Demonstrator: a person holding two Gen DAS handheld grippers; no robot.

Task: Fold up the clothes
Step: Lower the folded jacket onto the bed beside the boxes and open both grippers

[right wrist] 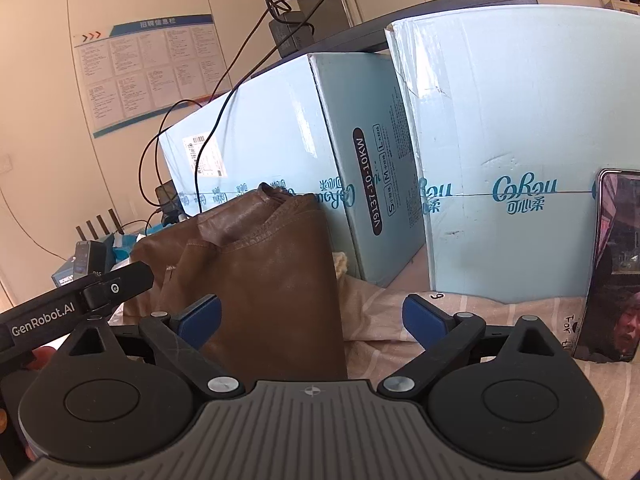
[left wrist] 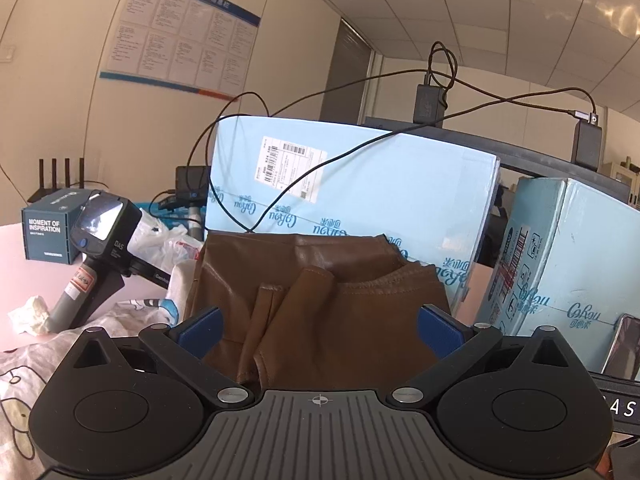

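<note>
A brown leather-like garment point(left wrist: 320, 296) lies folded in a pile in front of light blue boxes; it also shows in the right wrist view point(right wrist: 260, 280). My left gripper point(left wrist: 319, 330) is open, its blue pads on either side of the garment's near part, nothing pinched. My right gripper point(right wrist: 312, 318) is open too, its left pad point(right wrist: 202, 318) over the garment's right side and its right pad point(right wrist: 424, 320) over a striped pinkish cloth point(right wrist: 400, 320). The left gripper's body point(right wrist: 76, 304) shows at the left of the right wrist view.
Two light blue cardboard boxes point(left wrist: 360, 184) point(right wrist: 516, 152) stand right behind the garment. A white printed shirt point(left wrist: 60, 356) lies at left. A spare handheld device point(left wrist: 96, 248), a small dark box point(left wrist: 46, 232) and plastic bags sit on the pink table. A phone point(right wrist: 612, 264) leans on the right box. Cables hang overhead.
</note>
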